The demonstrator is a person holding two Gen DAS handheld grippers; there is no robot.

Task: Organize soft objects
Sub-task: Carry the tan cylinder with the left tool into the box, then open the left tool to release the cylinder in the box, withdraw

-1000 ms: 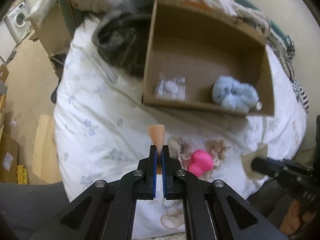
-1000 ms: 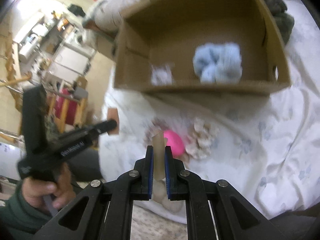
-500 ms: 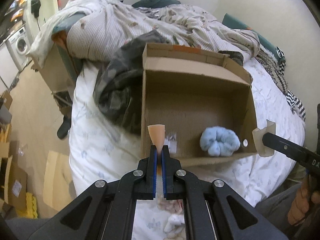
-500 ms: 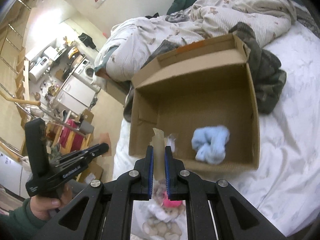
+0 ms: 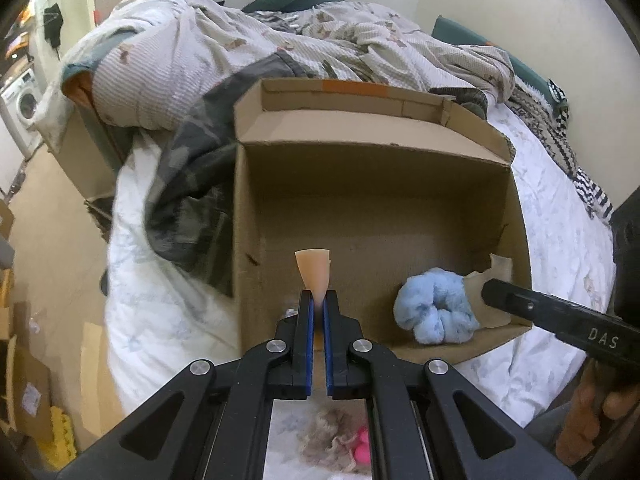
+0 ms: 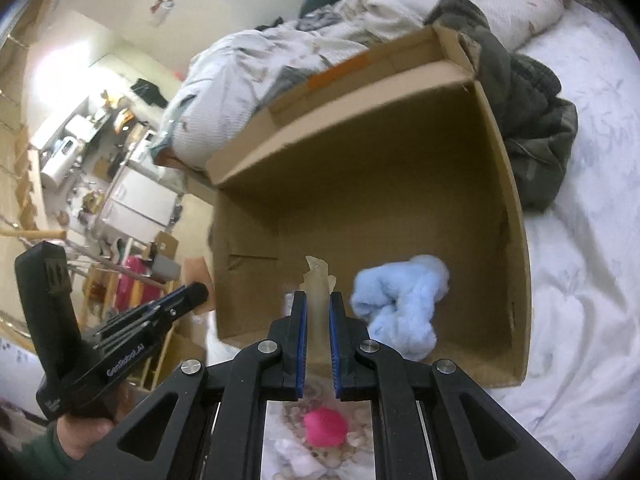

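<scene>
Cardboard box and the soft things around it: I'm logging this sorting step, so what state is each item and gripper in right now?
Cardboard box: open, upright on the bed.
Blue fluffy toy: inside the box, near the front wall.
Pink toy: outside the box, on the bed.
Left gripper: shut on a peach-coloured soft piece.
Right gripper: shut on a pale translucent soft piece.

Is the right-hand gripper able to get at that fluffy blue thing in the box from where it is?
Probably yes. The blue fluffy thing lies in the open-topped cardboard box, just ahead of the right gripper, with nothing over it. But the jaws already pinch a pale strip, so it would have to drop that first.
</scene>
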